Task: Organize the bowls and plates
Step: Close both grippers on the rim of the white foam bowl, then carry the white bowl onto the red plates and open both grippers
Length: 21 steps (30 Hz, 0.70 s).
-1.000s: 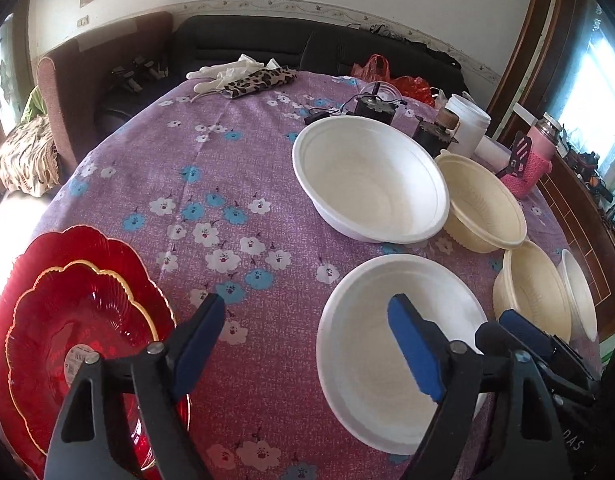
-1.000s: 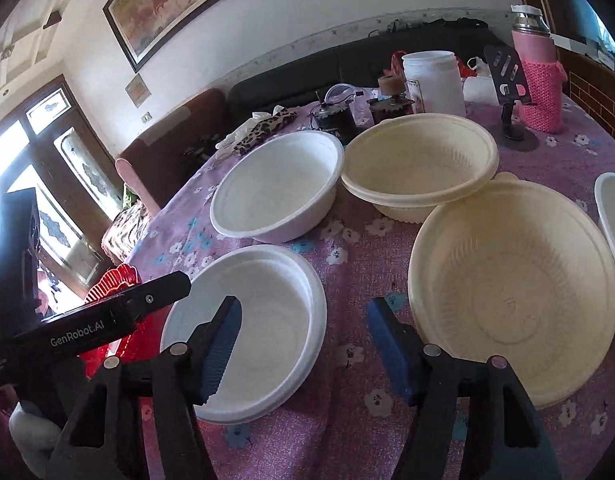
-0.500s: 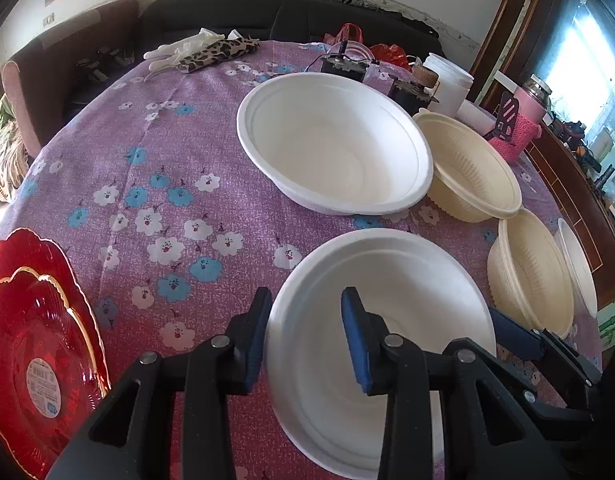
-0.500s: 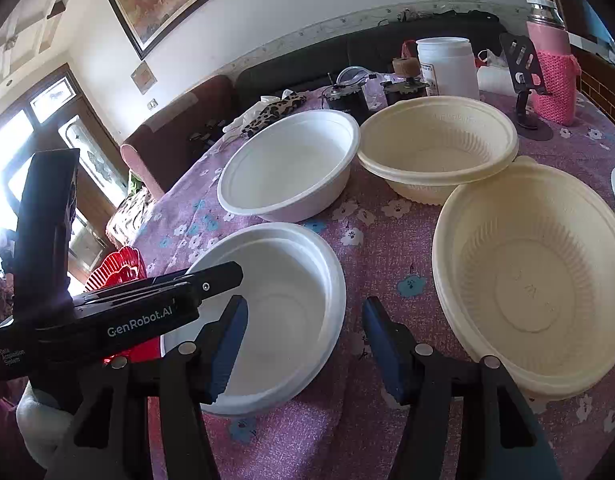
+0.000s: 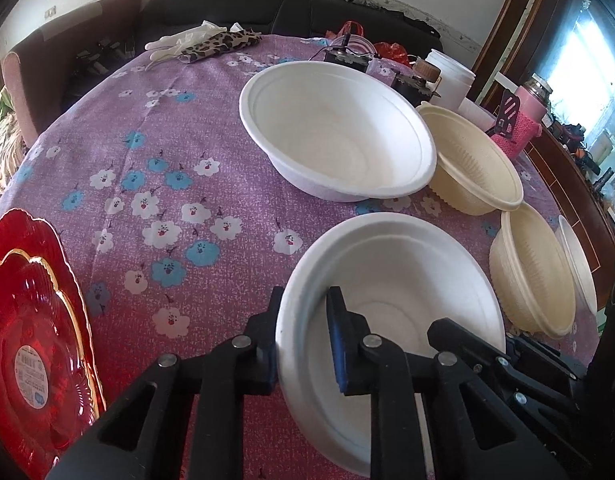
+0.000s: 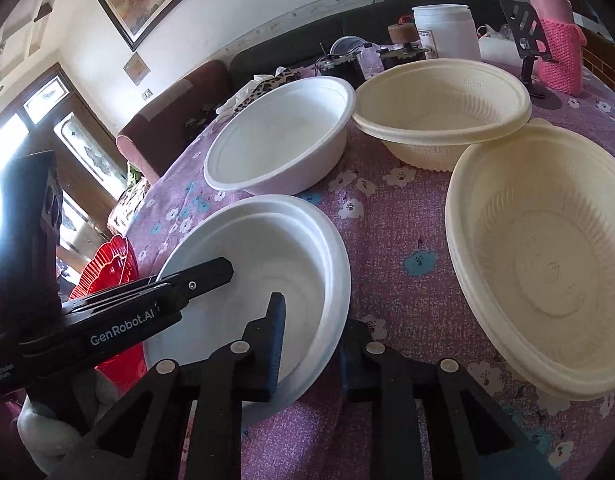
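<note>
A white foam bowl point(image 5: 407, 280) point(image 6: 267, 248) sits at the near edge of the purple flowered tablecloth point(image 5: 187, 160). My left gripper point(image 5: 305, 336) is closing on its left rim, one blue pad outside and one inside, both against the wall. My right gripper point(image 6: 311, 344) is closing on the opposite rim in the same way. Behind it stand a second white bowl point(image 5: 339, 140) point(image 6: 283, 136) and two cream bowls point(image 5: 471, 164) point(image 5: 531, 272). Two stacked red plates point(image 5: 31, 340) point(image 6: 107, 268) lie at the left.
Another white bowl point(image 5: 579, 264) shows edge-on at the far right. A white jar point(image 5: 451, 76), a pink flask point(image 5: 527, 108), a phone stand point(image 6: 527, 40) and small dark gadgets crowd the back. Gloves and a leopard cloth point(image 5: 211, 42) lie by the dark sofa.
Both grippers came down and forward from wide open above the cloth. Each has closed over the near white bowl's rim, left on the left side, right on the right side.
</note>
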{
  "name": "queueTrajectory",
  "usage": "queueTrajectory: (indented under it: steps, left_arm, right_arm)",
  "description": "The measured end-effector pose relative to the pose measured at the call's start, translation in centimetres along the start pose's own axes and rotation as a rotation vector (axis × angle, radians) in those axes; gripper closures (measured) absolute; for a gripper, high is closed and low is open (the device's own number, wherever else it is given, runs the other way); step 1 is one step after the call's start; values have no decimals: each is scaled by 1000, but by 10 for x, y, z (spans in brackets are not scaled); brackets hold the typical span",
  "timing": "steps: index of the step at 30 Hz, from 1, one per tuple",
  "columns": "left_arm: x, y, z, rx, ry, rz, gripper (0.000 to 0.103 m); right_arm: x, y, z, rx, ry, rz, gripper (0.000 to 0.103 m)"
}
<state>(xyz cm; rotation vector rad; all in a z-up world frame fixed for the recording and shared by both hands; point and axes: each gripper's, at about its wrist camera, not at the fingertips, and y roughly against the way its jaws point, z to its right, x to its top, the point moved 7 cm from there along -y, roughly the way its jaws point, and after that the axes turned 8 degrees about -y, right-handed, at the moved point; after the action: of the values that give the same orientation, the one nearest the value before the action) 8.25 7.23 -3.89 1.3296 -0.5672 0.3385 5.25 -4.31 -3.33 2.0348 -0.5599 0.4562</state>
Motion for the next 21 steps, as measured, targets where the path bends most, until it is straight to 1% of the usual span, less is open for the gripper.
queueTrajectory:
  steps: [4,10,15,18,21]
  left_arm:
    - [-1,9,2,17,-14,18,86]
    - [-3,29,1,53,-15,54,86]
    - [-4,55,-4,103,-31,106,86]
    - [-5,73,-8,145,-41,143,86]
    - [-7,91,-17,170,-35,171,86]
  right_arm:
    - [2,5,0,-1,-2,16,82]
    - [4,17,-12,18,22,59,82]
    - [2,30,-30,40,60,98,82]
    - [-1,34,-44,56,71,106,82]
    - [-5,38,-59,73,84,111,82]
